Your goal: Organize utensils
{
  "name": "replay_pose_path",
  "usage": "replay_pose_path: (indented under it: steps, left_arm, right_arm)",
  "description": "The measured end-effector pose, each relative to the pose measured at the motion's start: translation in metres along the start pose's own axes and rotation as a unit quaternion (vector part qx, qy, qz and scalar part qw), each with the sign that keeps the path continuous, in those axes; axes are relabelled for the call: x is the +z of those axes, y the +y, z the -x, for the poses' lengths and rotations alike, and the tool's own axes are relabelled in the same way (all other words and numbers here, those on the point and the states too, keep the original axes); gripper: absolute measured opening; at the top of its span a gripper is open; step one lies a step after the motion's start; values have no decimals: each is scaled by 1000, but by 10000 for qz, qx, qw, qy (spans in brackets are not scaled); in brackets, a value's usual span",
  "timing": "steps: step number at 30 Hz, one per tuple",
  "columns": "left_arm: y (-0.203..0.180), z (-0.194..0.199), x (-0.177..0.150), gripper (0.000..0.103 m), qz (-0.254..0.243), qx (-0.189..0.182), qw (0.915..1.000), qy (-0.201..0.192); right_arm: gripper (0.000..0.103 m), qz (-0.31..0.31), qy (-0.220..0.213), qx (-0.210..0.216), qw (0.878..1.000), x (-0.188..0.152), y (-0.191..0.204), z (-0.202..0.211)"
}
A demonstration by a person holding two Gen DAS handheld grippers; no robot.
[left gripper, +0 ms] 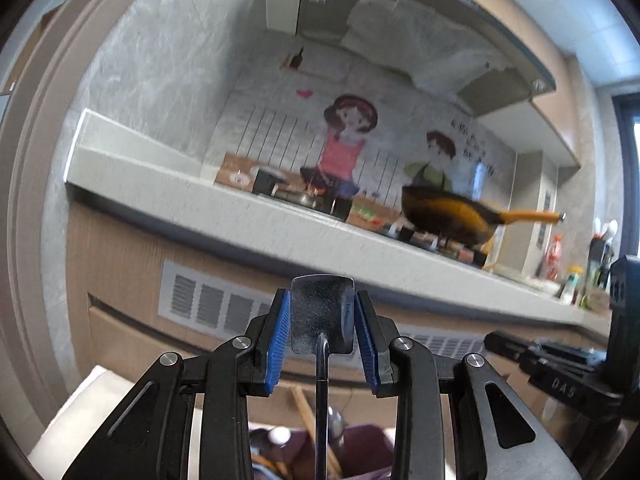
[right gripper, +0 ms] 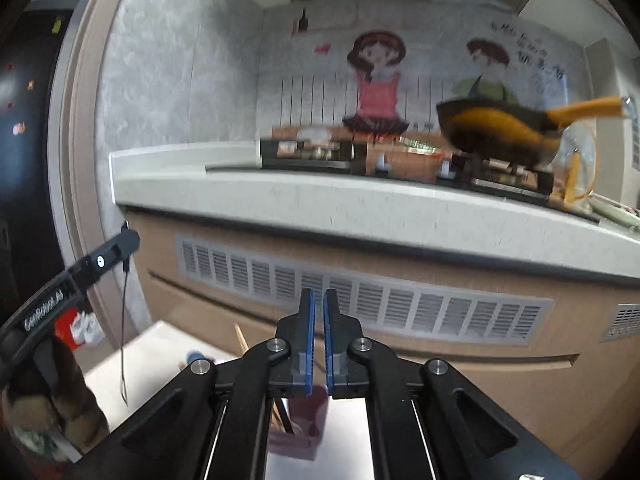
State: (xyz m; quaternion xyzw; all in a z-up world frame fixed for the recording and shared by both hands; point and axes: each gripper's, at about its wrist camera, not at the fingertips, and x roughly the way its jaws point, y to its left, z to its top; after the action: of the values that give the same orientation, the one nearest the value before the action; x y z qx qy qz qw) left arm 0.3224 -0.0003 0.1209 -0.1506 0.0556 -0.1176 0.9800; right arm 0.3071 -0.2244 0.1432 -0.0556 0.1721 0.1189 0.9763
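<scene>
My left gripper point(left gripper: 322, 312) is shut on a black spatula point(left gripper: 322, 314): its flat blade stands upright between the blue pads and its thin handle hangs straight down. Below it is a dark maroon utensil holder point(left gripper: 360, 448) with wooden chopsticks point(left gripper: 308, 412) and other utensils in it. My right gripper point(right gripper: 319, 332) is shut and empty, its pads almost touching. The maroon holder point(right gripper: 298, 420) shows under it on a white table point(right gripper: 160, 360), with chopsticks point(right gripper: 242, 338) sticking up. The left gripper's body point(right gripper: 80, 272) shows at the left with the spatula's thin handle point(right gripper: 123, 340) hanging from it.
A kitchen counter point(right gripper: 360, 204) with a stove runs across ahead; a yellow-handled wok point(right gripper: 500, 128) sits on a burner. Cabinet fronts with vent grilles point(right gripper: 360, 304) are below. The right gripper's body point(left gripper: 568, 364) shows at the right. Bottles point(left gripper: 572, 280) stand far right.
</scene>
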Motion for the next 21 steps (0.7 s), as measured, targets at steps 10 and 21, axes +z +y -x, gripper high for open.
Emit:
replay_pose_path:
  steps: [10,21]
  left_arm:
    - [11,-3,-18,33,39,83,9995,298]
    - [10,-7,-30,33,71,194,9984,523]
  right_arm:
    - [4,-68,399,-95,9991,-17,-11,-24]
    - [4,-216,927,-180,9953,-44,-26,-47]
